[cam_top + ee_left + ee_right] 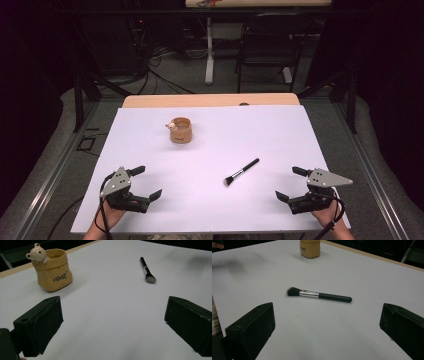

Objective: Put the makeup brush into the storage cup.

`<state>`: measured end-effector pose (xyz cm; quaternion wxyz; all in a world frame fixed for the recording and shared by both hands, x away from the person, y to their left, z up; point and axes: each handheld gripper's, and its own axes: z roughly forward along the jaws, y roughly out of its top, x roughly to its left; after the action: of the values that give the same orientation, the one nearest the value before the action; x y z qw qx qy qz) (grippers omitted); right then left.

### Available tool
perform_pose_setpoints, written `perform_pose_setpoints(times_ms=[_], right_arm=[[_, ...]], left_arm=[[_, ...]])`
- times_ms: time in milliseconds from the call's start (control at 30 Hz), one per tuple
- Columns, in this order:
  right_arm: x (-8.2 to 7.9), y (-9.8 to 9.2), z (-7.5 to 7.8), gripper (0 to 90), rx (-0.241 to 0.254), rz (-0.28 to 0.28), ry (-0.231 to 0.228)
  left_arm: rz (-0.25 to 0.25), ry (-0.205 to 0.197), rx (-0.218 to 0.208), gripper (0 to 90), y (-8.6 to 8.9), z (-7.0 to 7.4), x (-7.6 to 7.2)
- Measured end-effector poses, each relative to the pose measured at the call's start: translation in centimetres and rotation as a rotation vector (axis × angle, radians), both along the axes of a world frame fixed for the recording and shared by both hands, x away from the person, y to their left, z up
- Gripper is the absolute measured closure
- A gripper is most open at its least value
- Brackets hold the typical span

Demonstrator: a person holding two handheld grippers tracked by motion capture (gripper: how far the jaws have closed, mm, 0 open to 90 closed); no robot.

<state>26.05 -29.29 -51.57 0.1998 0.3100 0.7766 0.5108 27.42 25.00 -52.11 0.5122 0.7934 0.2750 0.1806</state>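
The makeup brush point(242, 171) lies flat on the white sheet point(215, 145) that covers the table, its black handle slanting toward the far right and its bristles toward me. From my right gripper view it lies crosswise ahead of my jaws, dark bristles to the left, then a silver band, then the handle running right point(319, 294) — clear of both jaws and touching neither.

Farther back and to the left stands a small tan pot point(181, 130) shaped like a sack, upright, with a little bear figure point(171, 125) peeking over its rim. In my left gripper view the pot point(53, 270) stands ahead and to the left, dark lettering on its front, the bear point(37, 252) at its near-left edge; the brush point(147, 270) lies well off to the right, bristles nearer me.

My left gripper point(149, 183) rests low at the near left corner of the sheet, held from below by my left hand point(111, 214), jaws spread wide with nothing between them. My right gripper point(291, 183) sits at the near right edge, my right hand point(327, 216) behind it, jaws just as wide and bare. The two point inward, toward each other, the brush between them and a little farther out — nearer the right one.
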Motion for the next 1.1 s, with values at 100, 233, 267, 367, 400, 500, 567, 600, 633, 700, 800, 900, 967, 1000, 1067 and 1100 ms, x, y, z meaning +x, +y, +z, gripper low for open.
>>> perform_pose_setpoints(times_ms=[100,233,267,367,400,500,567,600,633,700,800,900,967,1000,1067,1100], right_arm=[[0.0,0.0,0.0,0.0,-0.005,0.003,0.004],[0.0,0.1,-0.1,0.0,-0.018,0.005,0.013],[0.0,0.2,-0.1,0.0,-0.019,0.007,0.016],[0.0,0.2,-0.1,0.0,-0.022,0.007,0.013],[0.0,0.2,-0.1,0.0,-0.020,0.008,0.013],[-0.1,0.2,0.0,0.0,-0.024,0.012,0.013],[-0.1,0.2,-0.1,0.0,-0.026,0.010,0.017],[-0.1,0.2,-0.1,0.0,-0.026,0.010,0.017],[0.0,0.2,-0.2,0.0,-0.028,0.006,0.022],[0.0,0.2,-0.2,0.0,-0.028,0.008,0.024],[0.0,0.2,-0.2,0.0,-0.030,0.009,0.025],[0.0,0.2,-0.2,0.0,-0.031,0.009,0.029],[0.1,0.2,-0.2,0.0,-0.034,0.010,0.033],[0.1,0.3,-0.3,0.0,-0.033,0.009,0.032],[0.1,0.3,-0.3,0.0,-0.038,0.011,0.034],[0.1,0.3,-0.3,0.0,-0.038,0.011,0.034]], left_arm=[[-0.004,0.000,0.005,1.9,0.0,0.1,0.0],[-0.001,0.006,0.009,2.2,-0.2,0.0,0.0],[-0.003,0.008,0.012,2.2,-0.2,0.0,0.0],[0.000,0.013,0.018,2.2,-0.5,0.0,0.1],[-0.001,0.014,0.021,2.2,-0.6,0.0,0.1],[-0.011,0.019,0.024,2.3,-1.1,0.0,0.2],[-0.017,0.013,0.031,2.4,-1.5,0.0,0.3],[-0.024,0.013,0.039,2.4,-1.8,0.1,0.4],[-0.028,0.015,0.039,2.4,-2.0,0.1,0.4],[-0.035,0.017,0.046,2.5,-2.6,0.0,0.6],[-0.054,0.019,0.068,2.4,-3.3,0.0,0.7],[-0.061,0.015,0.079,2.3,-4.0,0.1,0.9],[-0.057,0.011,0.085,2.0,-4.4,0.2,1.0],[-0.055,0.011,0.085,1.6,-4.6,0.3,1.1],[-0.054,0.010,0.090,0.7,-4.8,0.4,1.1],[-0.057,0.010,0.093,0.7,-5.0,0.4,1.2]])
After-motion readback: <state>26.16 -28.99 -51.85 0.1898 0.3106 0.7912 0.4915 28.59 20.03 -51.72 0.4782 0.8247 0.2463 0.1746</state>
